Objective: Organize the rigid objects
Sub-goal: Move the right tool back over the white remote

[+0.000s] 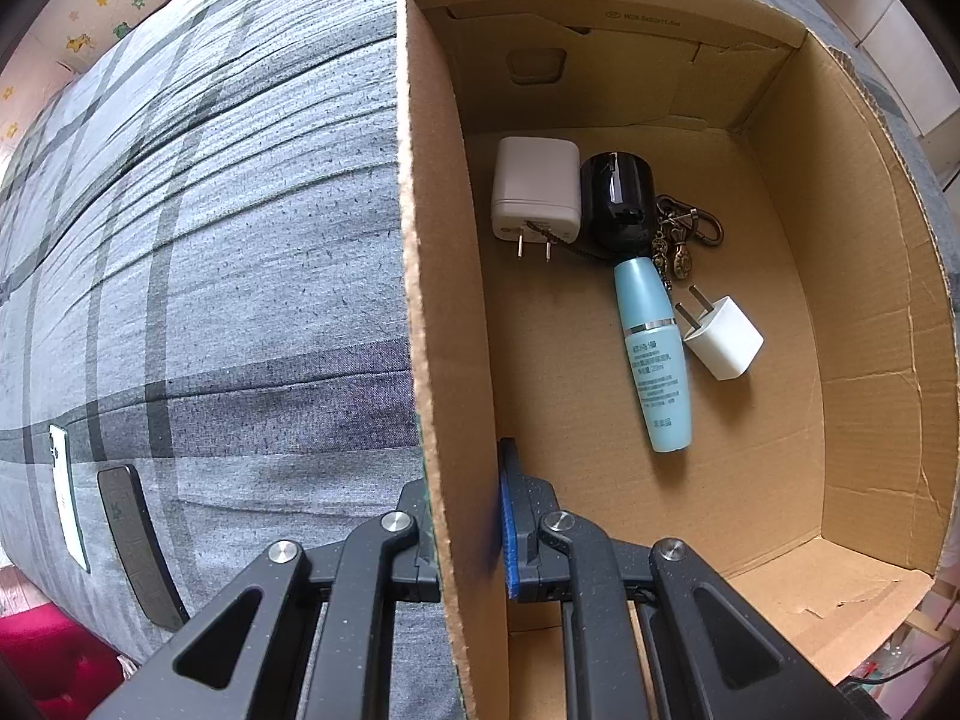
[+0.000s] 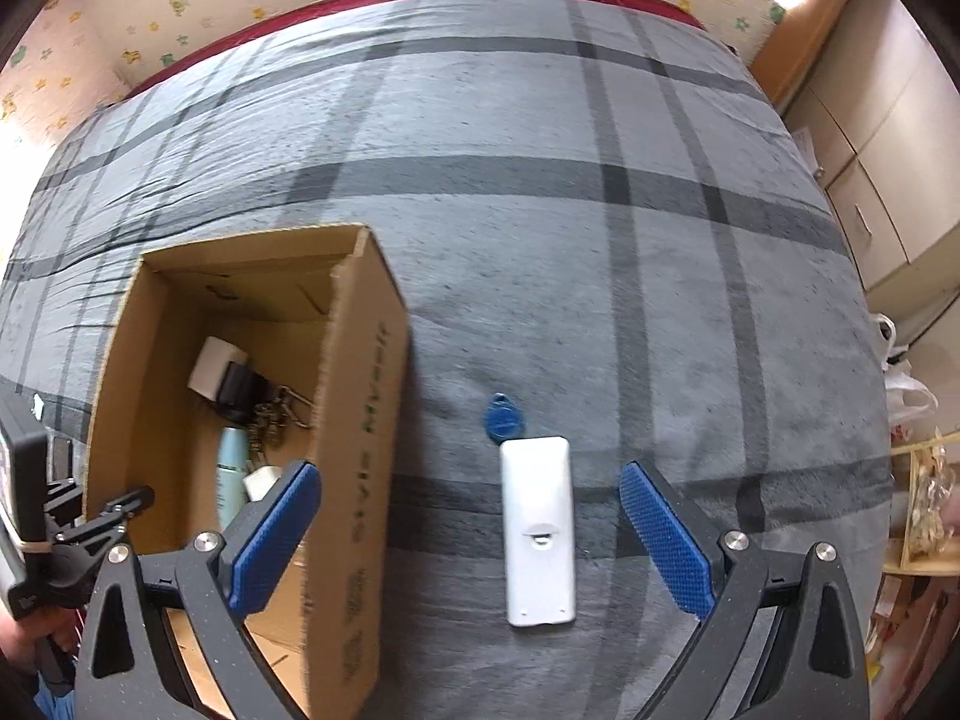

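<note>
A cardboard box (image 1: 429, 276) lies on a grey plaid bed cover. Inside it lie a white charger (image 1: 536, 189), a black cap-shaped object (image 1: 618, 198), a keychain (image 1: 684, 234), a light blue bottle (image 1: 657, 360) and a small white plug (image 1: 723, 336). My left gripper (image 1: 465, 516) is shut on the box's left wall, one finger on each side. My right gripper (image 2: 471, 525) is open above a white remote (image 2: 537, 525) lying back-up on the cover, between its fingers. A blue key fob (image 2: 503, 415) lies just beyond the remote. The box (image 2: 360, 396) shows at left.
A white phone (image 1: 67, 498) and a dark remote (image 1: 137, 540) lie on the cover left of the box. Wooden cabinets (image 2: 870, 138) stand right of the bed. A starred wall (image 2: 180, 6) lies beyond it.
</note>
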Demonstrator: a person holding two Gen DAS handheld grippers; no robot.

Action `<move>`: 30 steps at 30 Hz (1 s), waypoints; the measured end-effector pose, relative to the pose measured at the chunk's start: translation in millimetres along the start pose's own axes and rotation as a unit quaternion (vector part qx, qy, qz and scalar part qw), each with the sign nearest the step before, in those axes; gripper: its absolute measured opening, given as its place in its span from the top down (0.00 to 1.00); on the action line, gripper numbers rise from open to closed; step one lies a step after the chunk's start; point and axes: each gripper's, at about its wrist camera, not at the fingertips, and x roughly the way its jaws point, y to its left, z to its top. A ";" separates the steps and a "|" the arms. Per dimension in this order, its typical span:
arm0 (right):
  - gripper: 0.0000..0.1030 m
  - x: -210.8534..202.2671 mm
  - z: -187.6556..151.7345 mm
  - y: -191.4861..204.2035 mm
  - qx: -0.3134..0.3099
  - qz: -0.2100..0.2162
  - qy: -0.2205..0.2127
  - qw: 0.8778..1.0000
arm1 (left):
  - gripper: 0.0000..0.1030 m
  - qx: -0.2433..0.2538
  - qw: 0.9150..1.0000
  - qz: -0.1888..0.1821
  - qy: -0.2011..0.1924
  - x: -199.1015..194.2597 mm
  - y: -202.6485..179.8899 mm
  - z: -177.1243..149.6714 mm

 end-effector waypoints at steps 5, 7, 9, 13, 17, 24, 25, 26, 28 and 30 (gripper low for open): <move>0.01 9.2 -6.5 -16.4 0.014 -0.005 0.006 1.000 | 0.88 0.000 1.000 0.001 0.000 0.4 -0.3 -0.1; 0.01 15.5 -9.5 -21.5 0.017 -0.006 0.011 1.000 | 0.88 0.000 1.000 0.001 0.000 0.3 -0.5 -0.3; 0.01 20.8 -12.6 -26.2 0.022 -0.006 0.014 1.000 | 0.88 0.000 1.000 0.001 0.000 0.4 -0.4 -0.5; 0.01 34.2 -19.8 -34.3 0.027 -0.014 0.025 0.999 | 0.88 -0.001 1.000 0.001 -0.001 0.3 -0.4 -0.4; 0.01 47.2 -26.8 -39.9 0.026 -0.018 0.035 0.999 | 0.88 0.000 1.000 0.002 -0.001 0.0 -1.2 -0.6; 0.01 73.4 -37.9 -50.8 0.035 -0.020 0.054 0.998 | 0.88 -0.004 1.000 0.003 0.000 0.2 -1.6 -0.3; 0.01 77.0 -39.0 -52.1 0.035 -0.020 0.057 0.998 | 0.88 -0.005 1.000 0.003 0.000 0.2 -1.5 -0.3; 0.01 80.2 -40.0 -53.4 0.036 -0.021 0.059 0.997 | 0.88 -0.005 1.000 0.004 0.000 0.3 -1.3 -0.3; 0.01 87.4 -43.2 -56.4 0.038 -0.017 0.062 0.997 | 0.88 -0.006 1.000 0.004 0.000 0.2 -1.2 -0.2; 0.01 93.6 -45.6 -58.8 0.041 -0.012 0.064 0.997 | 0.88 -0.006 1.000 0.005 -0.001 0.2 -2.0 0.0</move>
